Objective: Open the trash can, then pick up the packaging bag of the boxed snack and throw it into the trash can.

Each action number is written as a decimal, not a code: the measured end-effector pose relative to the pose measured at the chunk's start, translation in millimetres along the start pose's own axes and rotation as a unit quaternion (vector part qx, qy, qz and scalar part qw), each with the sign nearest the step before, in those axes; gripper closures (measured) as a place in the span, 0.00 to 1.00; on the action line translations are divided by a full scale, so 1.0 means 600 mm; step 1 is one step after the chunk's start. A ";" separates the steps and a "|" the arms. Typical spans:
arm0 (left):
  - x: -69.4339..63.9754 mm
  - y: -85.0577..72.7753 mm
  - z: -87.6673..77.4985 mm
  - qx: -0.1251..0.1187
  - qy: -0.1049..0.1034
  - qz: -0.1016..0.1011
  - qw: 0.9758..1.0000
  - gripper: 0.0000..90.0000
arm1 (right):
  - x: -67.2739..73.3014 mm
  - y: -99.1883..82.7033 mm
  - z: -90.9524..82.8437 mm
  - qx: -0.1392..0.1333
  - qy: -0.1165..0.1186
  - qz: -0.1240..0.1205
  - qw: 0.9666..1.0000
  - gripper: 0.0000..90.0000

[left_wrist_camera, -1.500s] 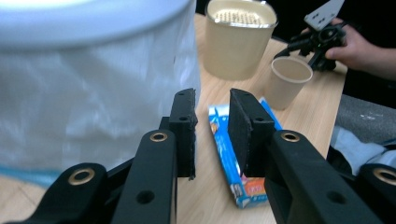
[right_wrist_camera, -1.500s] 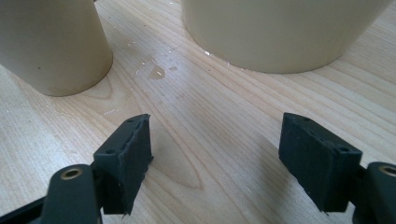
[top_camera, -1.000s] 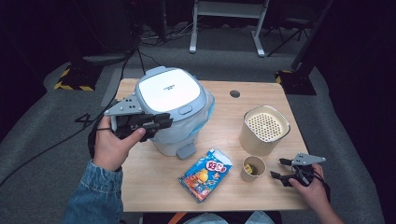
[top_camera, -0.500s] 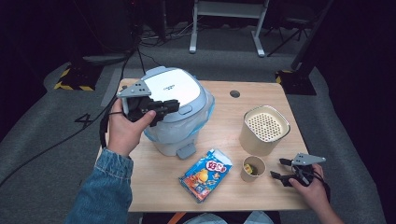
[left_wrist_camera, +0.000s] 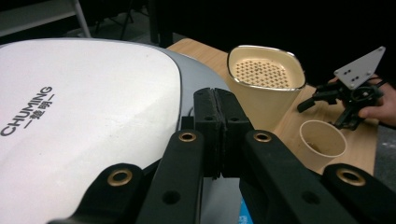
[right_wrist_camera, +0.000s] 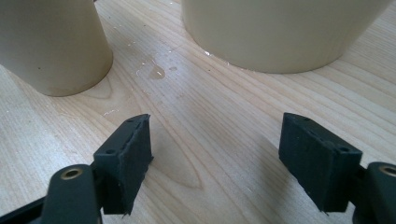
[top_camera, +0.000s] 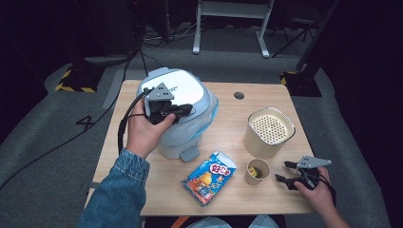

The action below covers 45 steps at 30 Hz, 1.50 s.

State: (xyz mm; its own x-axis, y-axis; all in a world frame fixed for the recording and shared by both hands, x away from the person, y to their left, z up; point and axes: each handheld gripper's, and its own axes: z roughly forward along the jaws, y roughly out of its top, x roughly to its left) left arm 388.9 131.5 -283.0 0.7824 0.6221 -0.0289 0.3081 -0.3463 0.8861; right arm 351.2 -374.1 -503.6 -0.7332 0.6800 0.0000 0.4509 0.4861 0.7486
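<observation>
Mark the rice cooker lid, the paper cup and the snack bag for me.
rice cooker lid [top_camera: 183, 88], high view, white top.
paper cup [top_camera: 258, 167], high view, rim.
snack bag [top_camera: 209, 178], high view, printed front.

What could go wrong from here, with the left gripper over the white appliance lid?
1. The left gripper, jaws just closed on nothing, sits over the smooth white lid; pressing there, it might skid.
2. A small puddle lies by the paper cup near the open right gripper; the cup may slide.
</observation>
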 end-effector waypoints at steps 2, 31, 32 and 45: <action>-0.001 0.001 0.000 0.001 0.002 -0.001 1.000 1.00 | 0.000 0.000 0.000 0.000 0.000 0.000 1.000 0.29; -0.042 -0.016 -0.046 -0.029 -0.023 0.005 0.999 0.51 | 0.000 0.000 0.000 0.000 0.000 0.000 1.000 0.29; -0.045 -0.026 -0.058 -0.026 -0.020 0.003 0.999 0.50 | 0.000 0.000 0.000 0.000 0.000 0.000 1.000 0.29; -0.045 -0.103 -0.107 -0.008 -0.010 0.014 1.000 0.45 | 0.000 0.000 0.000 0.000 0.000 0.000 1.000 0.29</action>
State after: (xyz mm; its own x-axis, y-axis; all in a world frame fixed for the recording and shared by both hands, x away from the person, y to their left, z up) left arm 314.1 181.3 -307.1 0.8011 0.5984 -0.0133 0.2780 -0.3523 0.8937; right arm 351.2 -374.1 -503.6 -0.7329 0.6803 -0.0007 0.4512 0.4868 0.7480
